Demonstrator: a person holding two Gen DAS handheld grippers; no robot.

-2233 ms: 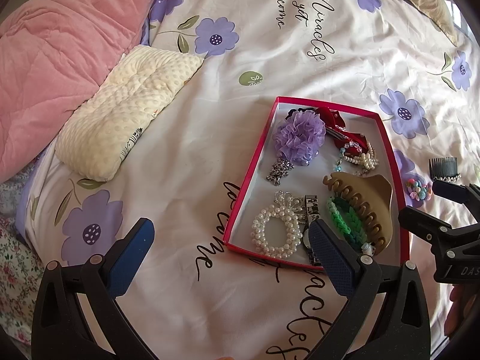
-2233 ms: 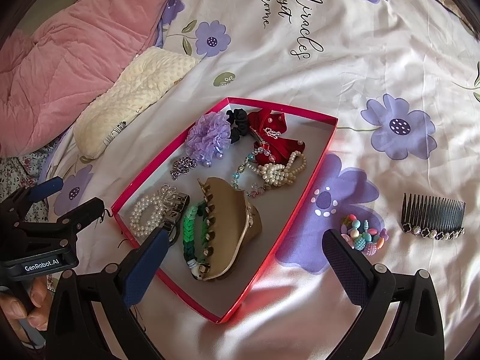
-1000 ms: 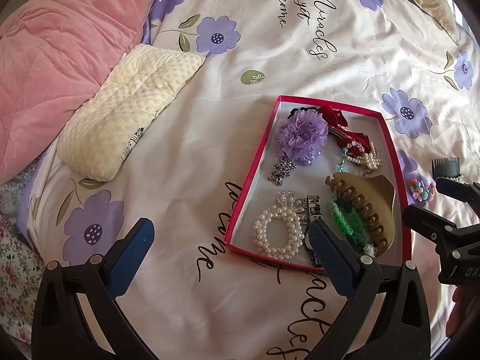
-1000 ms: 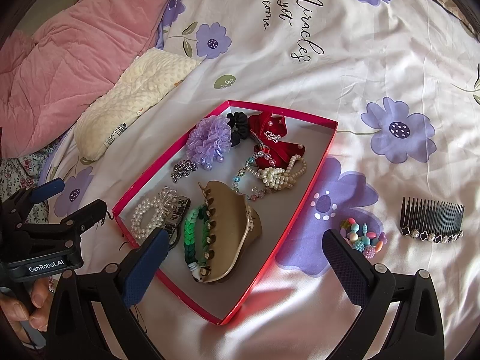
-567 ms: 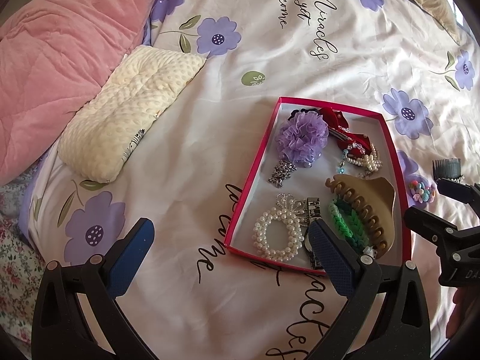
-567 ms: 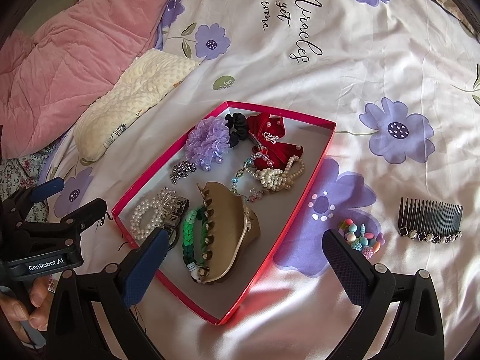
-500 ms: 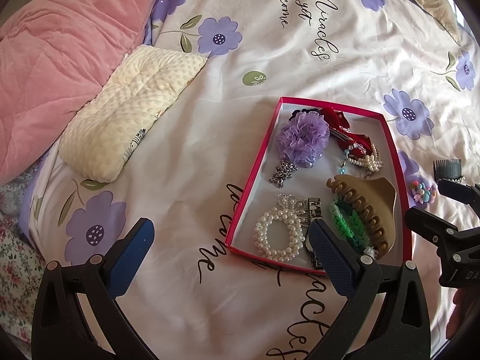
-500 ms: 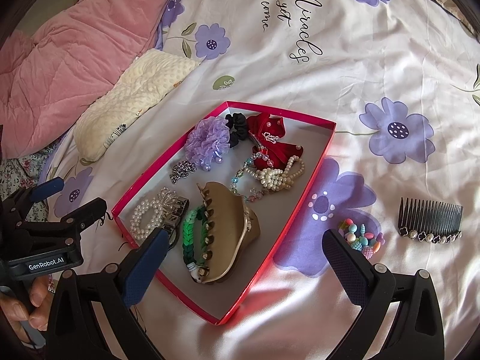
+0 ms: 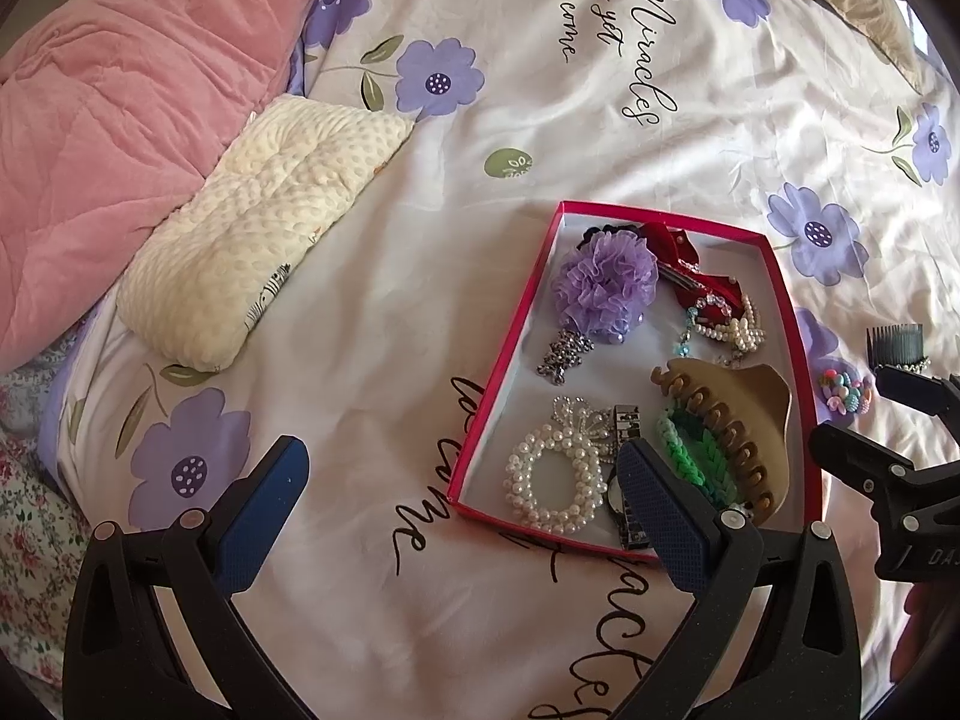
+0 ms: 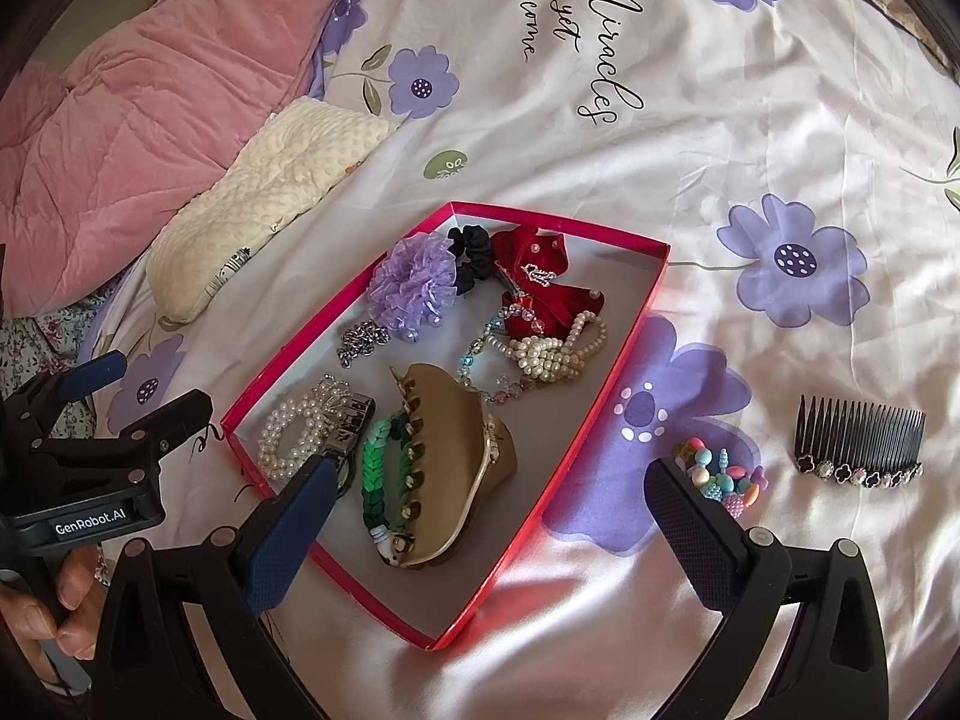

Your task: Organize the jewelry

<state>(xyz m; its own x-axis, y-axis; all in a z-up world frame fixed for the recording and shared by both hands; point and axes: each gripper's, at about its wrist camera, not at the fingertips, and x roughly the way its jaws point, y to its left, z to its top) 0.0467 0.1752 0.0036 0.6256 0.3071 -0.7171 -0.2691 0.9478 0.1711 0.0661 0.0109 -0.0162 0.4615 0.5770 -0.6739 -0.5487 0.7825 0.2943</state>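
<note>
Two pieces lie outside the shallow red cardboard box (image 10: 636, 324): a small bracelet of pastel mixed beads (image 10: 723, 477) and a black toothed hair comb edged with little flower stones (image 10: 858, 444). Both rest on the white bedspread printed with purple flowers (image 10: 690, 138), to the right of the box. The bracelet is just beside the box's right wall; the comb is farther right, its long axis running left to right, teeth pointing away from the person.

The right tongs (image 10: 489, 516) are spread wide and hold nothing. Their right finger hangs just in front of the bracelet, almost touching it in the right wrist view, while the left finger is over the near left part of the box. So the bracelet sits off to the right of their centre line, and my guess is a small shift rightward would bracket it.

The left tongs (image 9: 462, 507) are also spread and empty, hovering over the bedspread left of the box's near left corner, well apart from both loose pieces. The right hand is clearly the nearer one.
</note>
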